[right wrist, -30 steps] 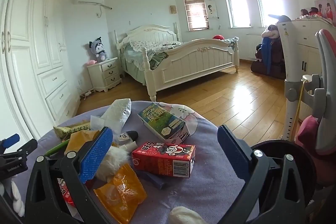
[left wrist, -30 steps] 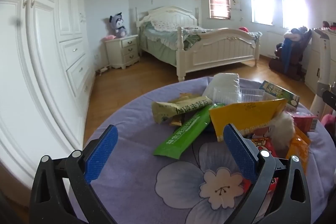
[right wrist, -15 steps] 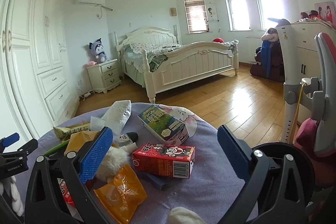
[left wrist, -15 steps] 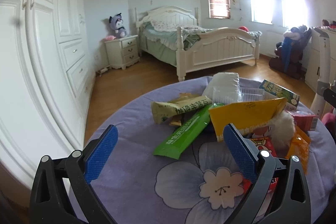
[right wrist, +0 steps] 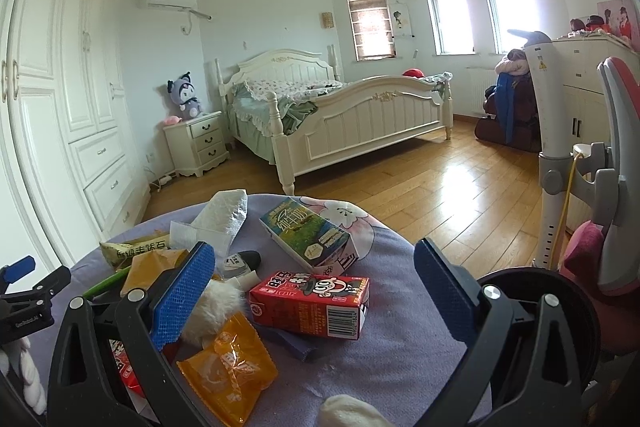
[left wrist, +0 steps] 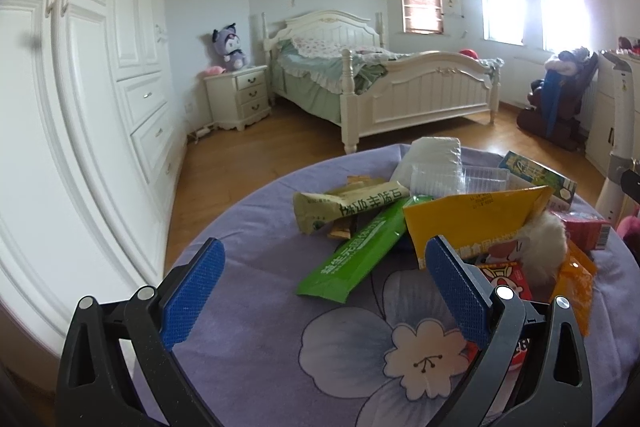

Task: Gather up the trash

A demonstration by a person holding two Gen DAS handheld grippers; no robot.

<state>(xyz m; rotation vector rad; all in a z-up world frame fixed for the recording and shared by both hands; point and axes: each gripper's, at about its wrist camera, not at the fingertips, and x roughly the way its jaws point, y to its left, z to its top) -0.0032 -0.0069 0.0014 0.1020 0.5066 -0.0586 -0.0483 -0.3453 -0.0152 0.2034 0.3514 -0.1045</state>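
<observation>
Trash lies piled on a round table with a purple flowered cloth (left wrist: 256, 311). In the left wrist view I see a green wrapper (left wrist: 356, 255), a beige wrapper (left wrist: 348, 207), a yellow pouch (left wrist: 476, 219) and clear plastic trays (left wrist: 460, 175). My left gripper (left wrist: 324, 291) is open and empty, just short of the green wrapper. In the right wrist view a red drink carton (right wrist: 312, 303), a green carton (right wrist: 308, 235) and an orange packet (right wrist: 228, 371) lie between the open fingers of my right gripper (right wrist: 312, 311), which hovers empty over them.
A black bin (right wrist: 560, 311) stands low at the right of the table, beside a red chair (right wrist: 616, 211). A white wardrobe (left wrist: 80, 107) is at the left, a white bed (left wrist: 384, 87) beyond on the wooden floor. The left gripper shows at the right wrist view's left edge (right wrist: 24, 291).
</observation>
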